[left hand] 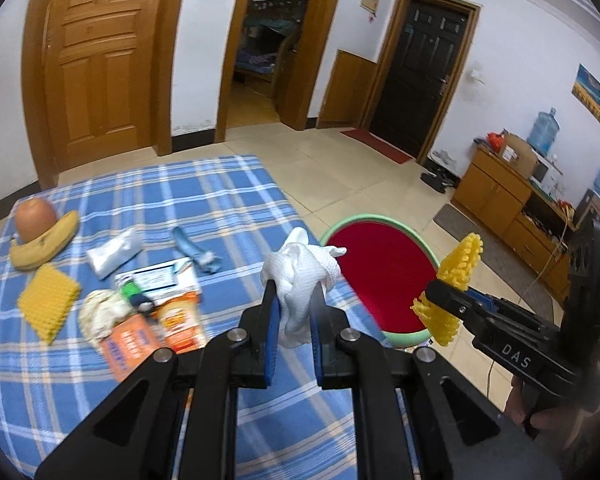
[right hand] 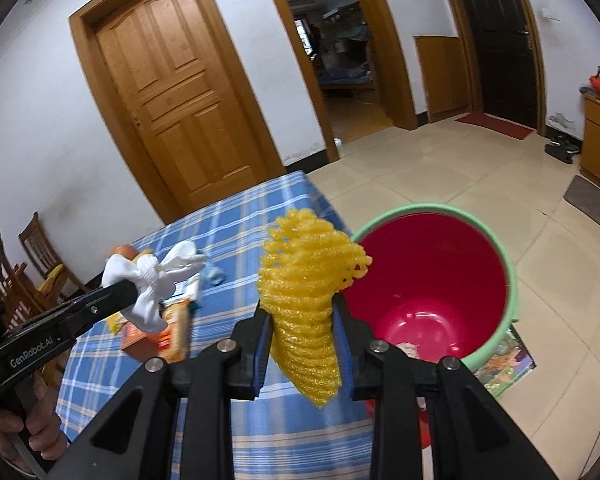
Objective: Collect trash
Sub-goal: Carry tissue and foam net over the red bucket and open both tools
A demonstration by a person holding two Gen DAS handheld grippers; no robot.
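Note:
My left gripper is shut on a crumpled white paper towel and holds it above the table's right edge, beside the bin. My right gripper is shut on a yellow foam fruit net, held in the air next to the rim of a red bin with a green rim. The bin stands on the floor to the right of the table and also shows in the left wrist view. Each gripper shows in the other's view: the right, the left.
On the blue plaid tablecloth lie a second yellow foam net, a banana with an apple, a white packet, a blue wrapper, orange boxes and a crumpled wad. A wooden cabinet stands at the right.

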